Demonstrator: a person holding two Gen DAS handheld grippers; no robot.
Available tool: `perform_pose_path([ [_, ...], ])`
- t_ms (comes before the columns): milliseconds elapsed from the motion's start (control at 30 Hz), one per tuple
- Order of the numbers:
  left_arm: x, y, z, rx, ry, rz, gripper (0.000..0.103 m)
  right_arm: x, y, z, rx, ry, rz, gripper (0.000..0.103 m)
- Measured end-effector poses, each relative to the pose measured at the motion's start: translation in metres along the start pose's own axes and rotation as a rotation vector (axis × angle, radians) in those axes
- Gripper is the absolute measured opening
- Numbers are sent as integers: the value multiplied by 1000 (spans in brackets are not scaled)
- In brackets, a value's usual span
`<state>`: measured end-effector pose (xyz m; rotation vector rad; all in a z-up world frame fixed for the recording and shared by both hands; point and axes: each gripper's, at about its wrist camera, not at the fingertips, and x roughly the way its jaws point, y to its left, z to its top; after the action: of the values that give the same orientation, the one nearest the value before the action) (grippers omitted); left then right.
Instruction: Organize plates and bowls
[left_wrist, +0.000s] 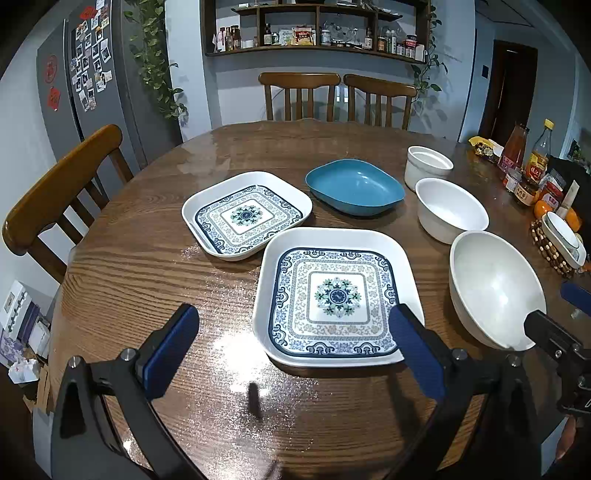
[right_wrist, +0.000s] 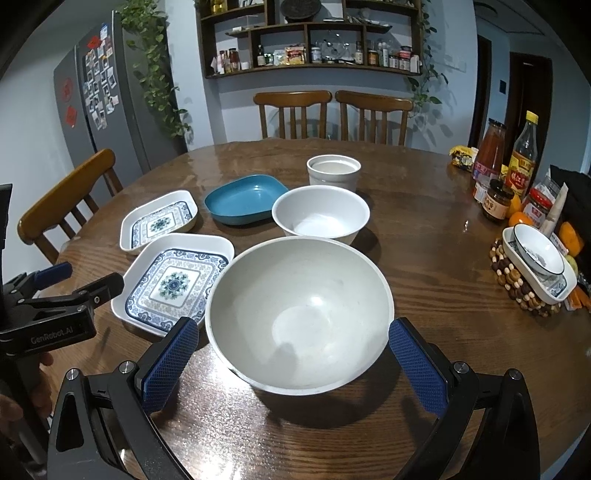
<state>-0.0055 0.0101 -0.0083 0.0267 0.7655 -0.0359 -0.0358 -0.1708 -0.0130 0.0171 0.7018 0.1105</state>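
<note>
- Grippers both stand wide and hold nothing: the left gripper (left_wrist: 293, 343) hovers over the near patterned plate (left_wrist: 336, 295), the right gripper (right_wrist: 293, 354) straddles the large white bowl (right_wrist: 299, 314).
- Second patterned plate (left_wrist: 245, 214) sits just behind the first on the wooden table (left_wrist: 147, 266).
- Blue dish (right_wrist: 245, 199), medium white bowl (right_wrist: 320, 214) and white cup (right_wrist: 333, 171) stand near one another farther back.
</note>
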Motion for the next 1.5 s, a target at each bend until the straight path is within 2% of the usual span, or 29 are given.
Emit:
perform_pose_path([
  [367,2,0,-2,0,9,8,102,1,0,-3,0,-2,5,103],
  [500,3,3,-1,-18,9,-28,102,0,4,-1,-16,-7,10,103],
  [733,9,26,2,-108,33,-122,102,0,20,21,-51,-12,25,103],
  [867,14,40,1,-144,50,-99,102,8,36,37,-90,-2,44,103],
  [967,18,50,0,-164,61,-85,101,20,45,51,-95,25,97,103],
  [1067,24,54,2,-164,67,-92,93,36,58,66,-116,70,130,103],
  [1200,39,53,3,-141,110,-114,79,70,73,83,-145,164,121,89],
  [1267,46,51,2,-135,130,-119,74,92,79,87,-169,226,101,88],
  [1333,51,50,1,-135,143,-136,66,115,82,89,-183,292,59,78],
  [1400,56,50,0,-128,156,-145,64,133,84,89,-192,354,42,60],
  [1467,60,50,0,-125,166,-151,63,149,84,89,-198,411,22,59],
  [1500,62,50,0,-125,173,-158,58,153,84,89,-203,424,12,58],
])
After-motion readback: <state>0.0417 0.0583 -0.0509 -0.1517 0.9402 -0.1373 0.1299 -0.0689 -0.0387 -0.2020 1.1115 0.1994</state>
